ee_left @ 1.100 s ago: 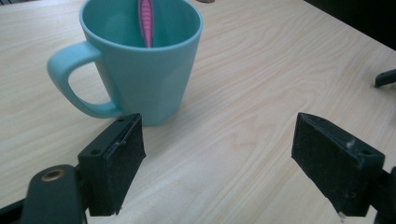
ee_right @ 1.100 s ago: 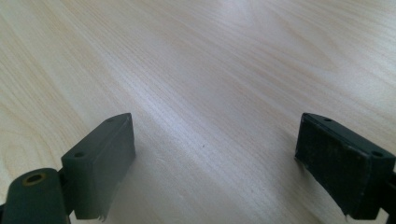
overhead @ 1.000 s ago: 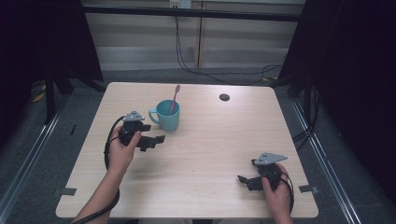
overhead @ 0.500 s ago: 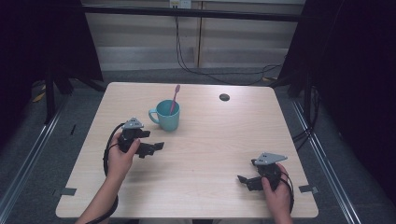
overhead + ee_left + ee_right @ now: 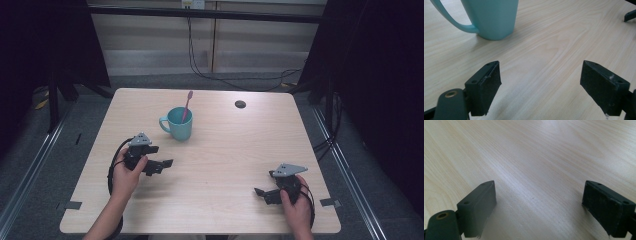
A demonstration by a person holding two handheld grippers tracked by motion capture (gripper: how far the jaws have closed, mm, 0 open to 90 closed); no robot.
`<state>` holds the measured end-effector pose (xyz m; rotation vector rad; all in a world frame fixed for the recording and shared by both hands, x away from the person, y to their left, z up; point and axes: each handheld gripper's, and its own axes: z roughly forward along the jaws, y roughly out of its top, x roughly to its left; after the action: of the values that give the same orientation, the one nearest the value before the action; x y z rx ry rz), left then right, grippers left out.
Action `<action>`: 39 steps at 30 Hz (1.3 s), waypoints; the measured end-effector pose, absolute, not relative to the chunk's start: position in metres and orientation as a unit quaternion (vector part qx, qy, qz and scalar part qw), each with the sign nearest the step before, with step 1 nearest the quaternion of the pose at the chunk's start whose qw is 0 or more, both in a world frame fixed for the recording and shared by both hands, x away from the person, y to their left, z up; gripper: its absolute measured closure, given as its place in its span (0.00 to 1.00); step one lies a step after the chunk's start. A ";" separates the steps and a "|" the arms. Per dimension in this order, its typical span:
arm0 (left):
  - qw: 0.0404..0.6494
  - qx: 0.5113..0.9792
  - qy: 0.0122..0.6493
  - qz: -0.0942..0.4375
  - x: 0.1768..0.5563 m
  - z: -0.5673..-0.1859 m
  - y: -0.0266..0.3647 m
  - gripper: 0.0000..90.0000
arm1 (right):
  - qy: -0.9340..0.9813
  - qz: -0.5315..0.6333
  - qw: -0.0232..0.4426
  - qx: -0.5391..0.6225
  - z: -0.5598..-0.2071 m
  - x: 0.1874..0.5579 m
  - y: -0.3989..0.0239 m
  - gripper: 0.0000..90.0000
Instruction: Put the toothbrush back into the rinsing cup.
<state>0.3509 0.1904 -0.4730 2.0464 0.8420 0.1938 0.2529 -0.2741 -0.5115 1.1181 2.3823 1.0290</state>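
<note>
A teal mug (image 5: 179,125) stands on the pale wooden table (image 5: 220,150), left of middle, with a pink toothbrush (image 5: 187,104) upright in it. My left gripper (image 5: 164,165) is held low just in front of the mug and to its left, jaws pointing right. It is open with nothing between the jaws. In the left gripper view the mug (image 5: 491,17) sits at the top left, beyond the open left gripper (image 5: 541,85). My right gripper (image 5: 262,194) rests near the table's front right, open and empty. In the right gripper view it (image 5: 539,207) has bare wood between its jaws.
A small dark round disc (image 5: 240,104) lies at the far side of the table, right of the mug. Black frame posts and cables stand beyond the far edge. The right gripper's tip (image 5: 630,15) shows at the top right of the left gripper view.
My left hand has drawn back from the mug toward the near edge and sunk a little. Its jaws stay open. The right hand has not moved.
</note>
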 end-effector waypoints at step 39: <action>0.407 0.851 0.317 0.097 0.324 -0.505 0.211 0.18 | 0.833 0.360 0.157 0.391 -0.512 0.253 -0.274 0.12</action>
<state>0.3237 0.2109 -0.5055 2.1459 0.7997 0.2443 0.2529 -0.2741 -0.5115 1.1174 2.3823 1.0287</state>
